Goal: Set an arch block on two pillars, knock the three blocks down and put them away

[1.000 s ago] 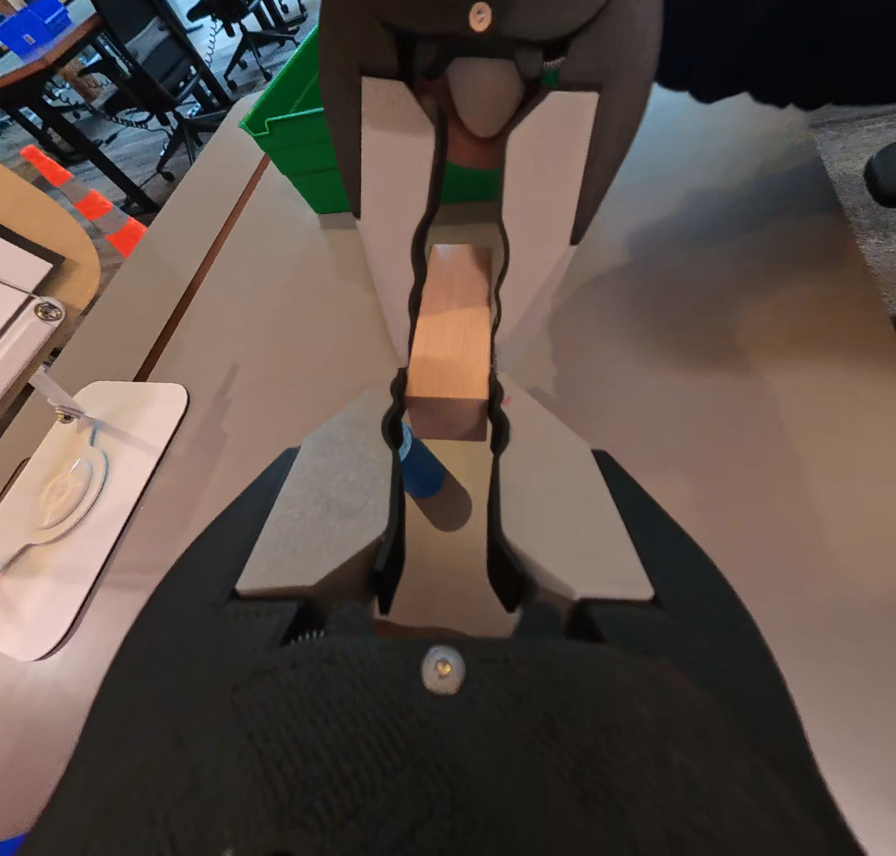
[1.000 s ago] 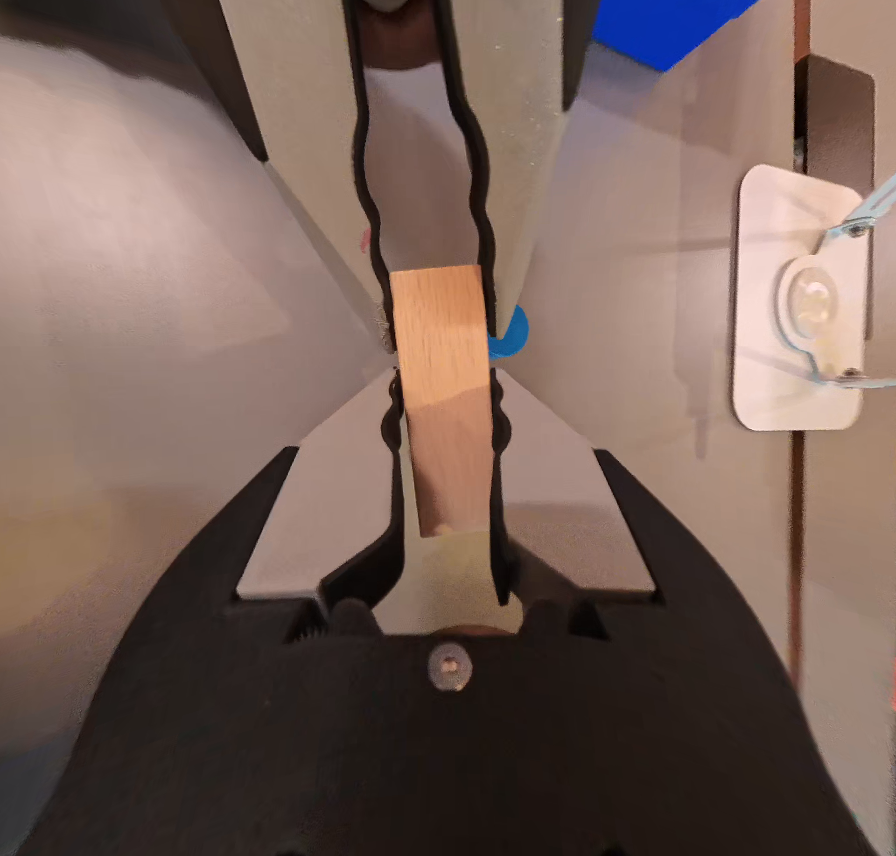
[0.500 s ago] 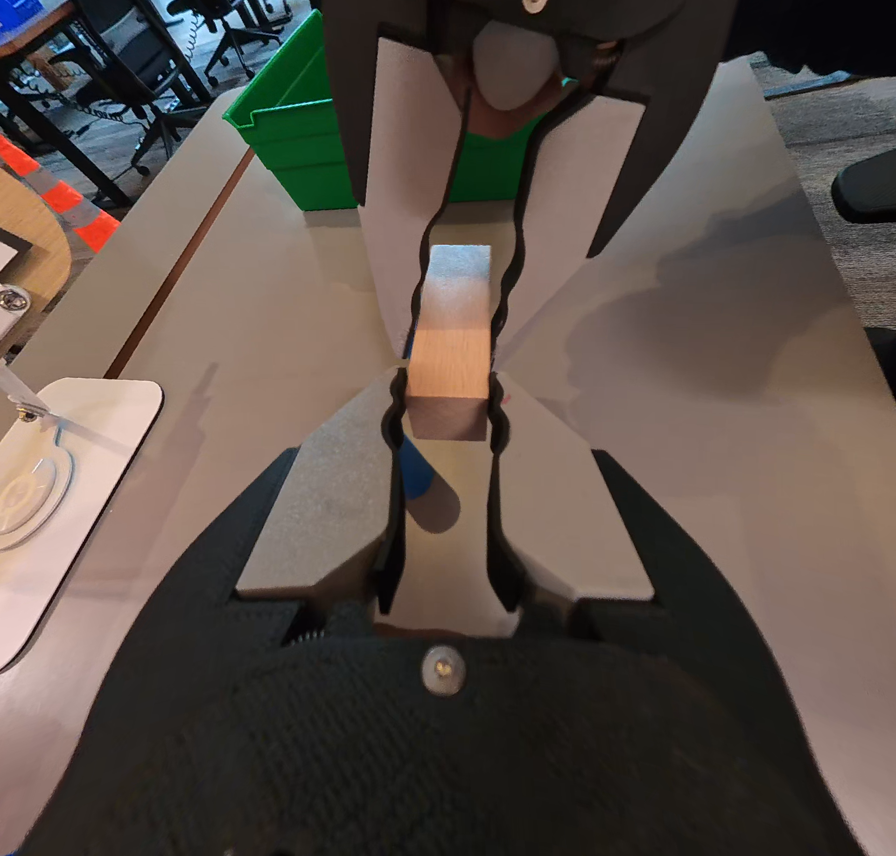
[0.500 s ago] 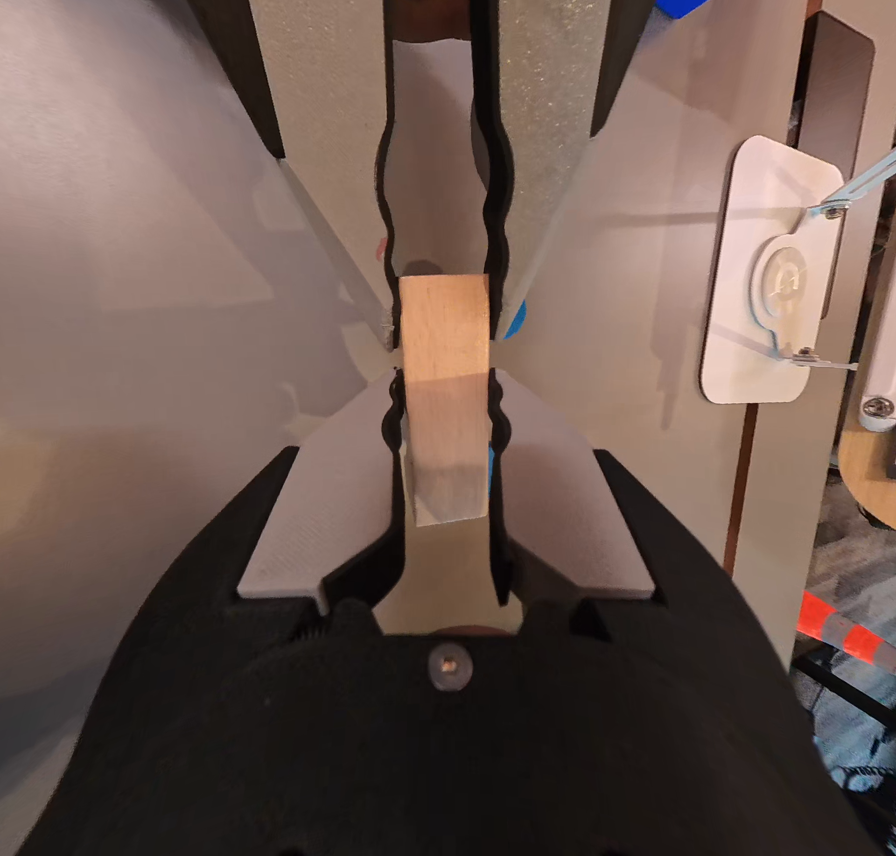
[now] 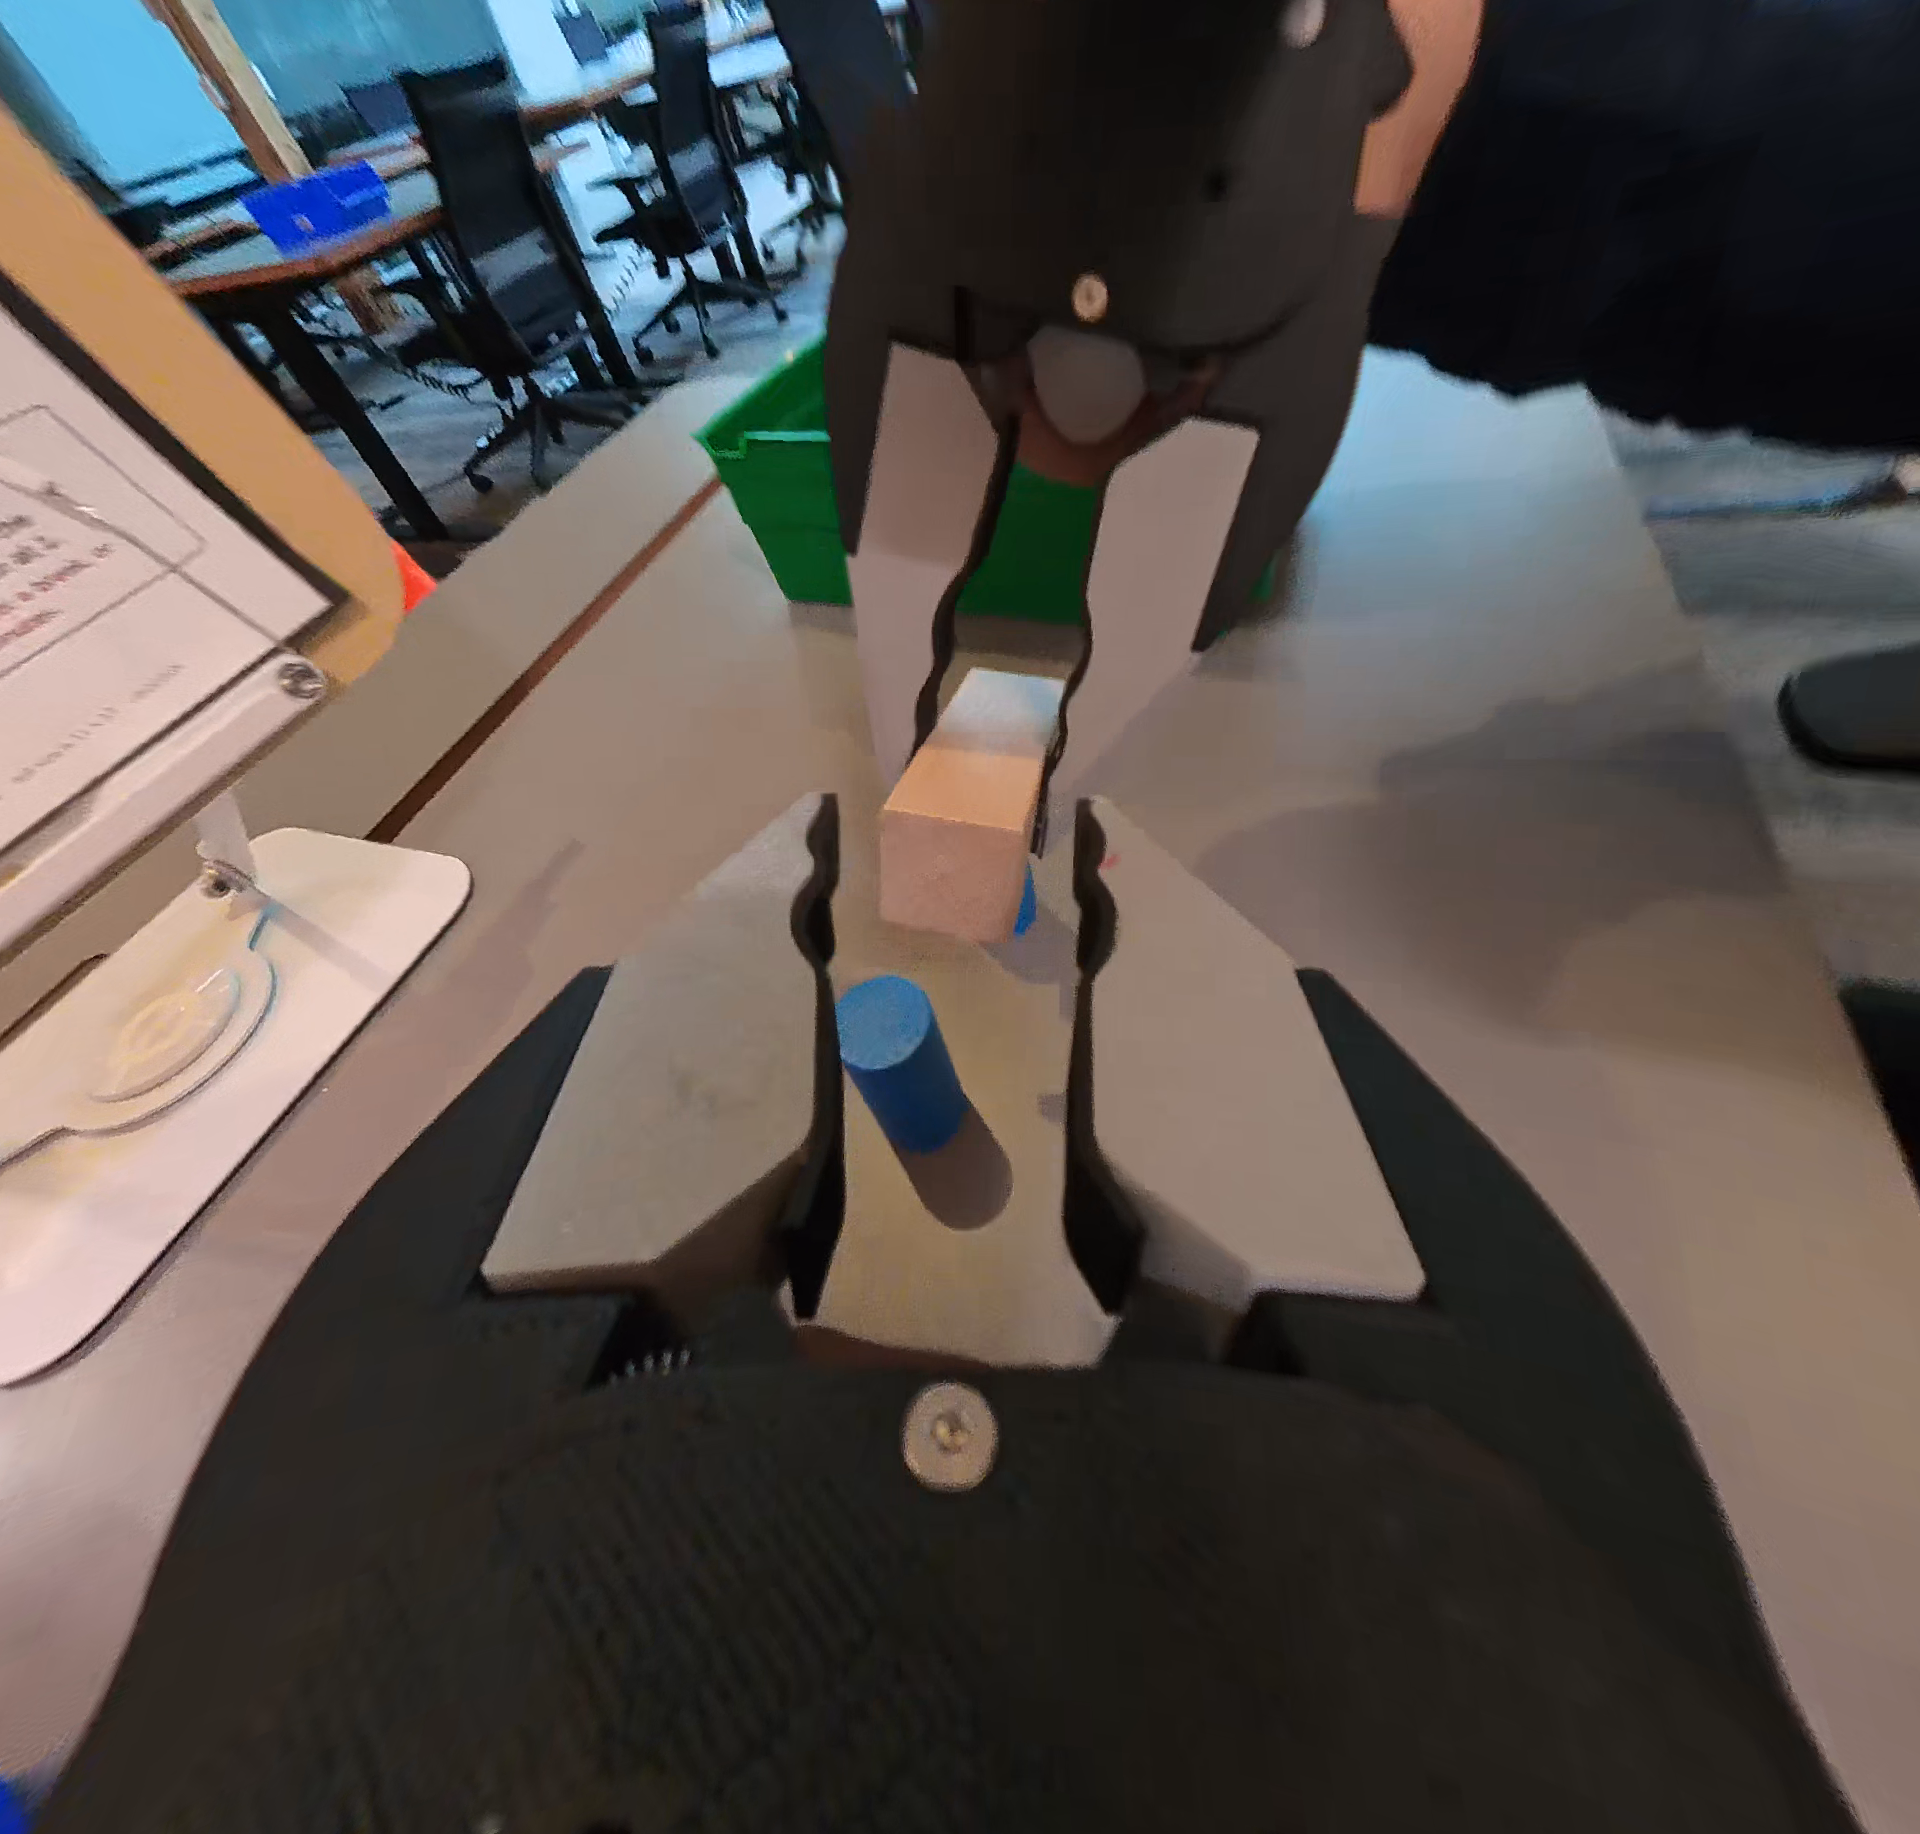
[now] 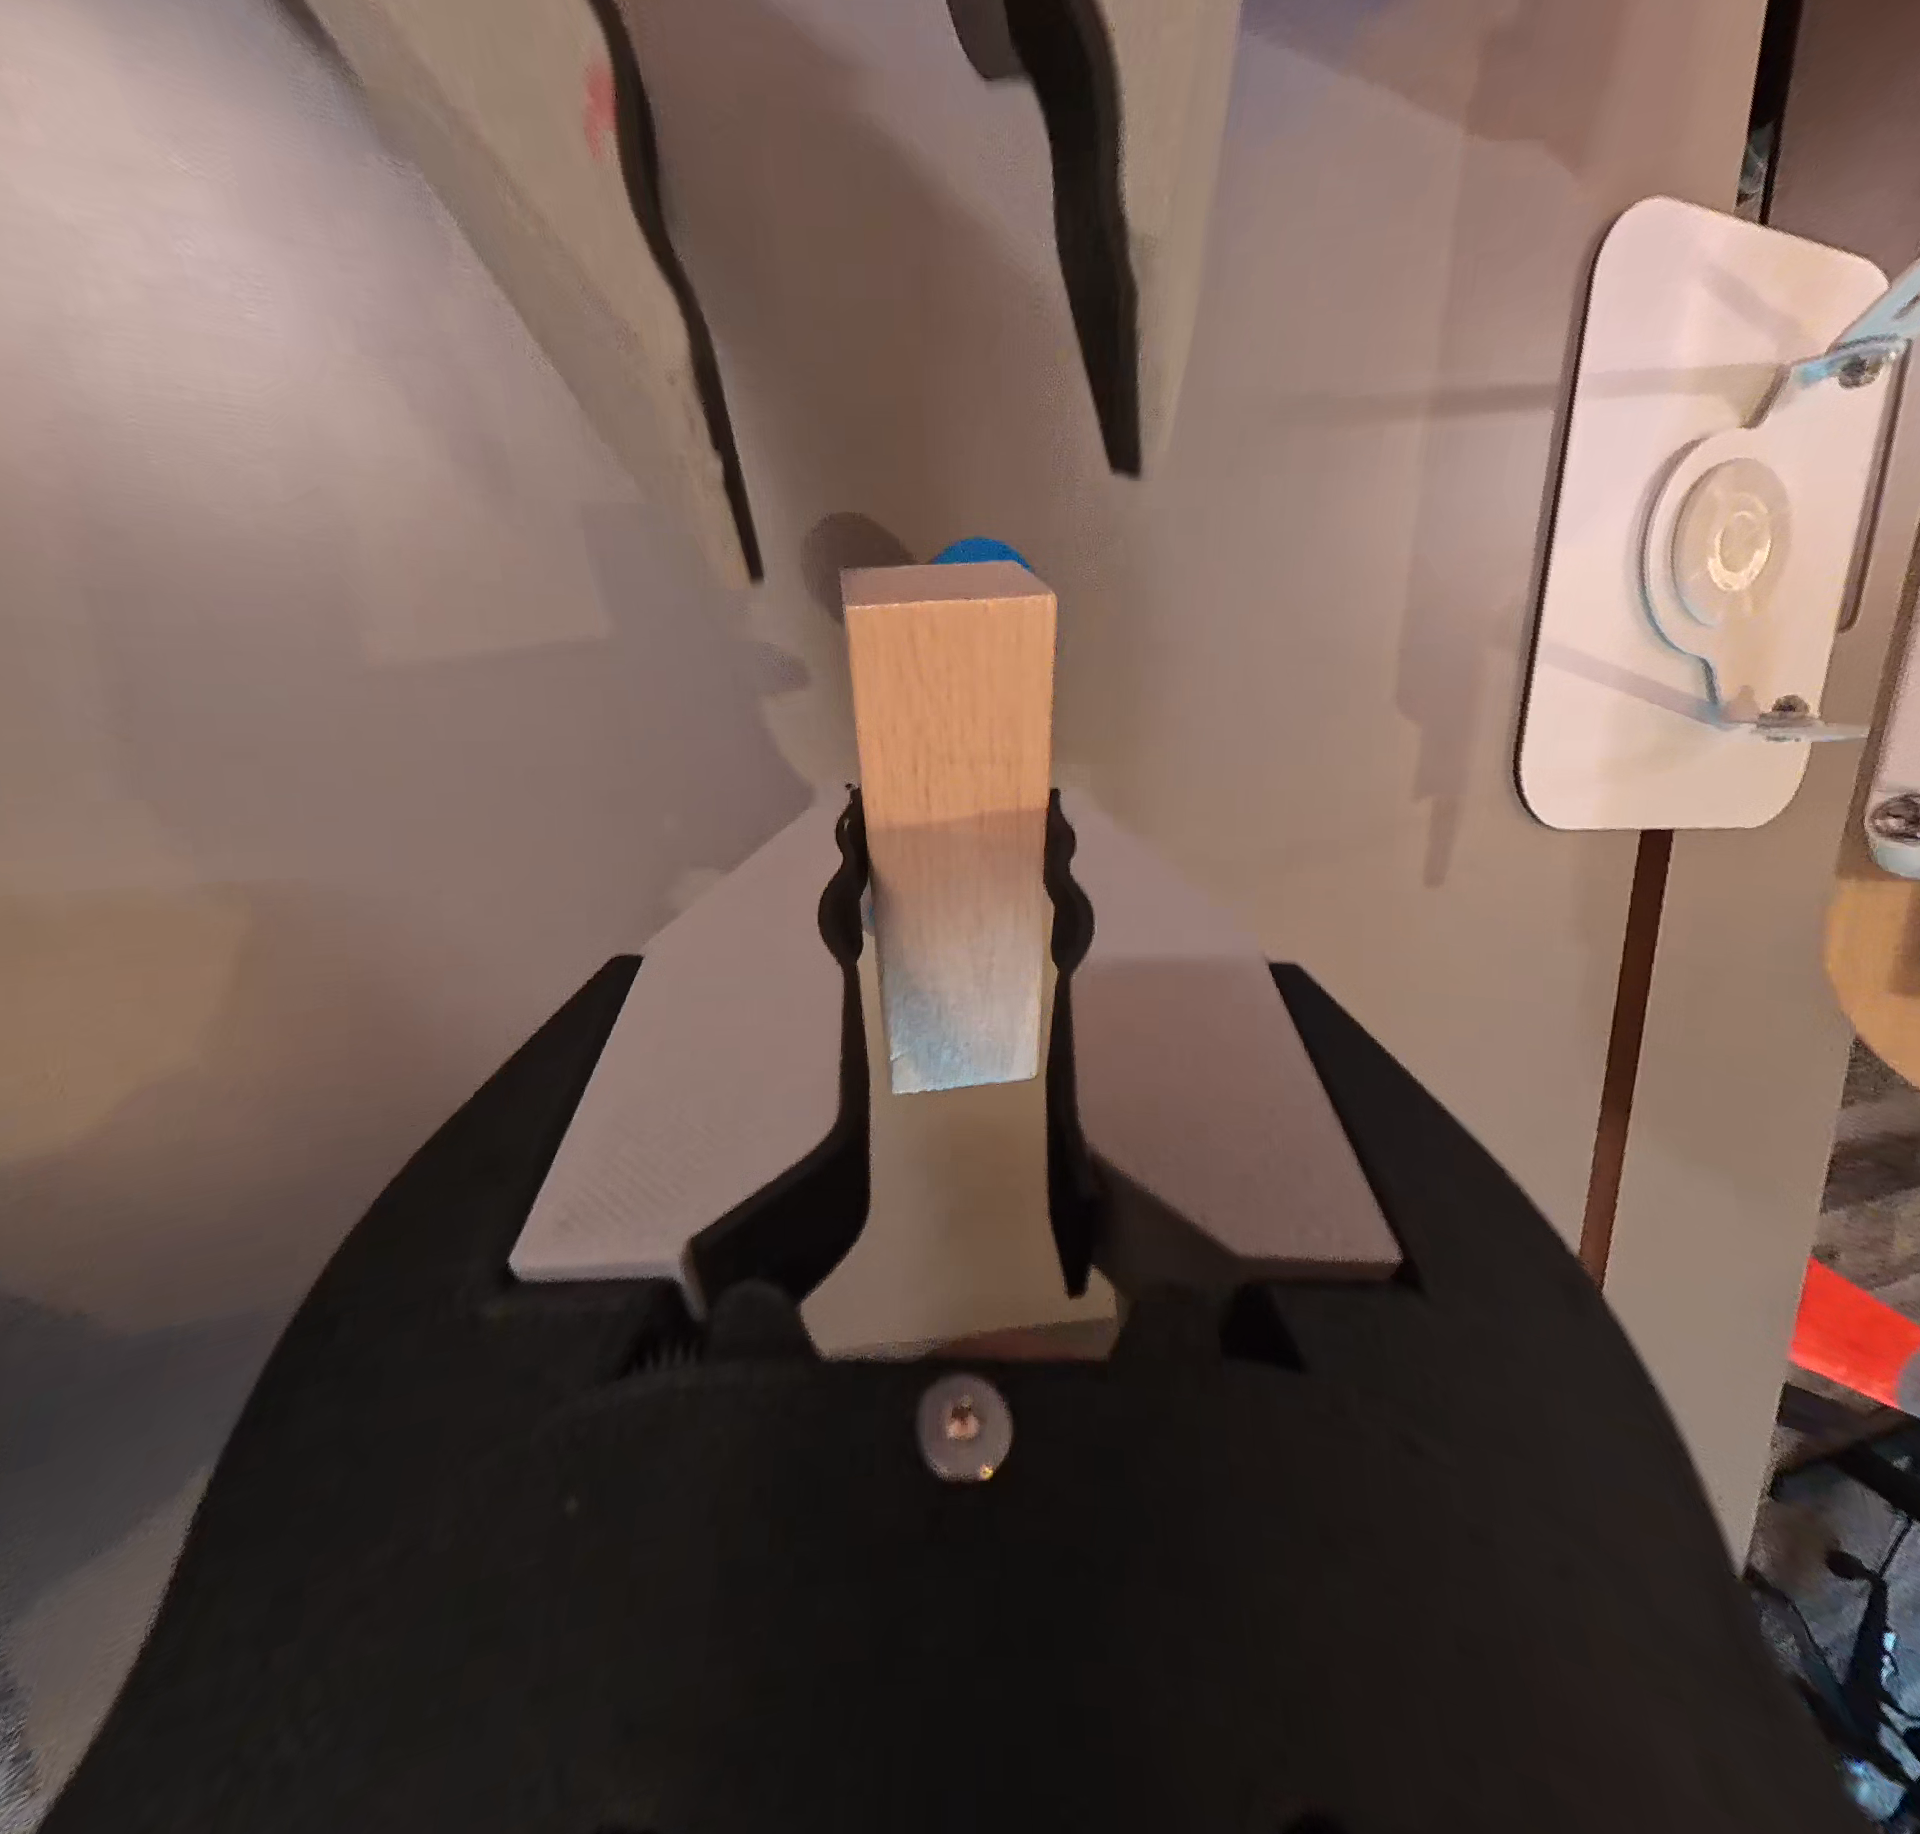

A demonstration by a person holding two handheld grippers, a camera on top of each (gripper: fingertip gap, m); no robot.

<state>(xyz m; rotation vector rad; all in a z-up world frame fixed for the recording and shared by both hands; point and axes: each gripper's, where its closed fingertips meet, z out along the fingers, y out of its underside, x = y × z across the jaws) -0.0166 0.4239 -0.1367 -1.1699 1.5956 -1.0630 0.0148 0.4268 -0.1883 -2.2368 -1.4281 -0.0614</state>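
Left wrist view, nearest first: our left gripper (image 5: 953,818) is spread wide, nothing in it. Between its fingers, on the table (image 5: 1403,953), stands the near blue pillar (image 5: 899,1067). It looks upright, but the lens warps it, so we aren't certain.

Next out is the arch block (image 5: 961,828), plain wood, square end face towards us. Its long axis runs straight away from the left gripper towards the right one, in line with both claws. A second blue pillar (image 5: 1027,901) peeks out low at the block's right side and is mostly hidden. We cannot tell whether the block touches it.

Key relation: the near pillar sits in front of the block's near end, not under it, so we judge the arch is not bridging both pillars yet.

Farther out, the right gripper (image 5: 987,735) pinches the block's far part from both sides. The right wrist view confirms this: the right gripper (image 6: 954,828) is clamped on the arch block (image 6: 951,724), with a blue pillar (image 6: 977,550) top just showing past its far end and the left gripper (image 6: 935,517) open beyond.

The right hand has the block, so the next adjustment is its job. The left is free and nearer the lone pillar.

At the table's far edge is a green bin (image 5: 779,496), likely where the blocks go. At the left edge is a white stand base (image 5: 343,932).
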